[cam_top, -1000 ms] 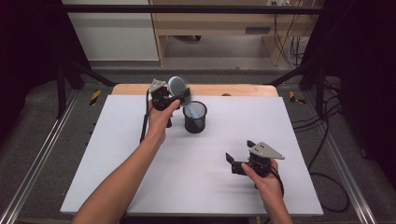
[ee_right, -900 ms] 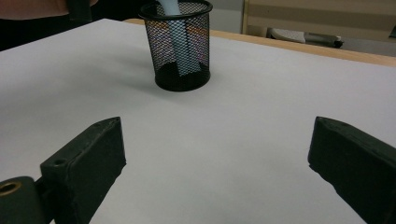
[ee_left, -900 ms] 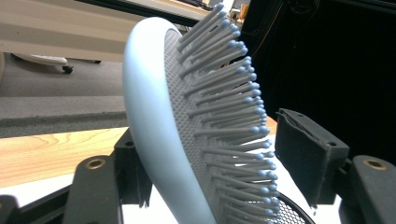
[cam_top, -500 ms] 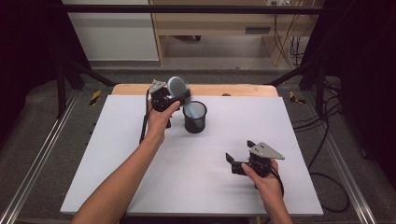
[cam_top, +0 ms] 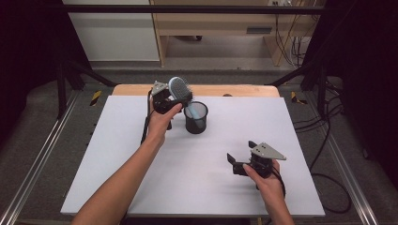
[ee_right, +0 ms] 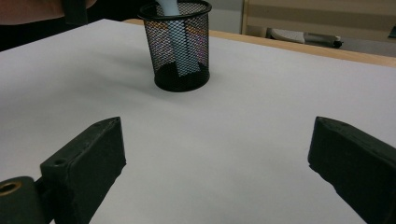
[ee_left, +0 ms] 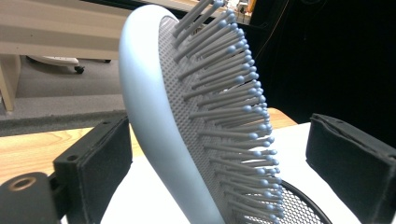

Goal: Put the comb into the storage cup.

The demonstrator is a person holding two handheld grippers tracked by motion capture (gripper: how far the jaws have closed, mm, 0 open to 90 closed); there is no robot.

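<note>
A pale blue hairbrush (cam_top: 179, 88) stands handle-down in a black mesh cup (cam_top: 196, 118) near the back of the white table. Its head (ee_left: 187, 121) leans out over the rim, between the jaws of my left gripper (cam_top: 176, 97). Those jaws stand wide apart: the left pad (ee_left: 100, 163) is close to the brush's back, and the right pad (ee_left: 355, 163) is clear of the bristles. My right gripper (cam_top: 240, 153) is open and holds nothing, low over the table at the front right. It faces the cup (ee_right: 161, 56), where the brush handle (ee_right: 183, 53) shows through the mesh.
The white tabletop (cam_top: 141, 178) spreads between the cup and my right gripper. A wooden strip (cam_top: 234, 90) runs along its back edge. A black cable (cam_top: 146, 126) hangs from the left gripper. Metal rails and cables lie on the floor at both sides.
The brush head has sunk a little toward the cup. The right gripper has not moved.
</note>
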